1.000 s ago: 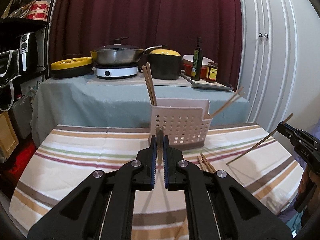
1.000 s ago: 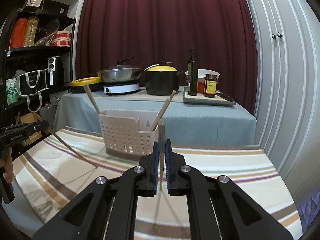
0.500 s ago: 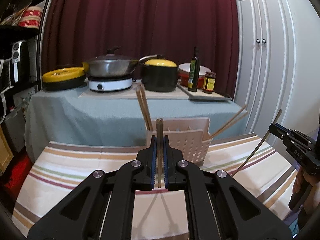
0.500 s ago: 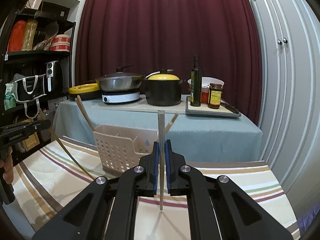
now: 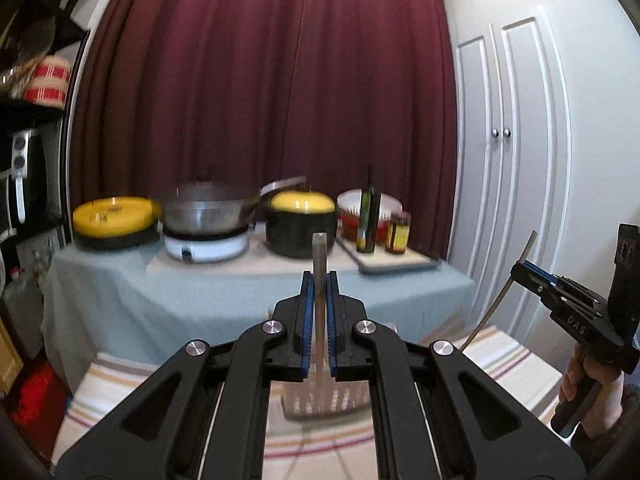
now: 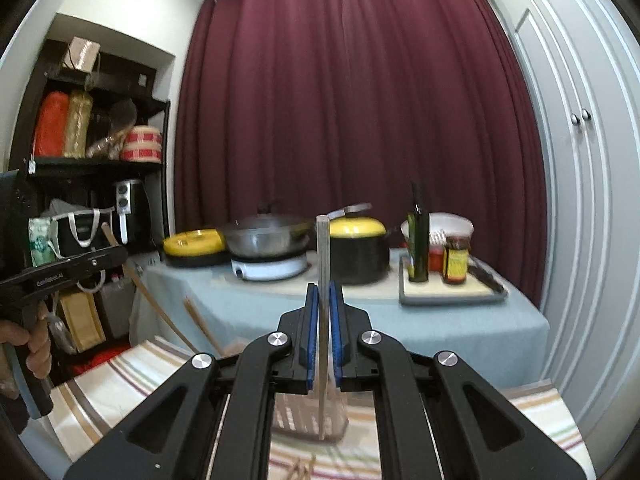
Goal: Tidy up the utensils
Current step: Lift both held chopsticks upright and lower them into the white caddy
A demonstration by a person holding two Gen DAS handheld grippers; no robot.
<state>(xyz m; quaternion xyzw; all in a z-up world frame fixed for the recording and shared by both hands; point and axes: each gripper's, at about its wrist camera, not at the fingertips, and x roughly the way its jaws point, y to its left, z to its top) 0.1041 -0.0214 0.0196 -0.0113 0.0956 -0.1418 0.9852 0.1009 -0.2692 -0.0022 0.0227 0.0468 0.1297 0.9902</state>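
In the left wrist view my left gripper (image 5: 319, 282) is shut on a wooden chopstick (image 5: 319, 248) that stands upright above the perforated white basket (image 5: 304, 404). My right gripper (image 6: 324, 290) is shut on another upright chopstick (image 6: 323, 240), also raised over the basket (image 6: 296, 416). Each gripper shows in the other's view: the right gripper (image 5: 520, 271) at the far right with its slanted chopstick (image 5: 502, 300), the left gripper (image 6: 119, 255) at the far left. More chopsticks (image 6: 200, 322) lean in the basket's left end. Loose chopsticks (image 6: 300, 470) lie on the striped cloth.
The striped tablecloth (image 6: 120, 392) covers the near table. Behind it a blue-clothed table (image 5: 168, 304) carries a wok on a hotplate (image 5: 208, 216), a black pot with a yellow lid (image 5: 300, 224), a bottle and a jar. White cupboard doors (image 5: 516, 184) stand at right, black shelves (image 6: 88, 168) at left.
Both grippers have risen with their chopsticks and tilted upward. The basket has dropped low in both views, now mostly hidden behind the fingers.
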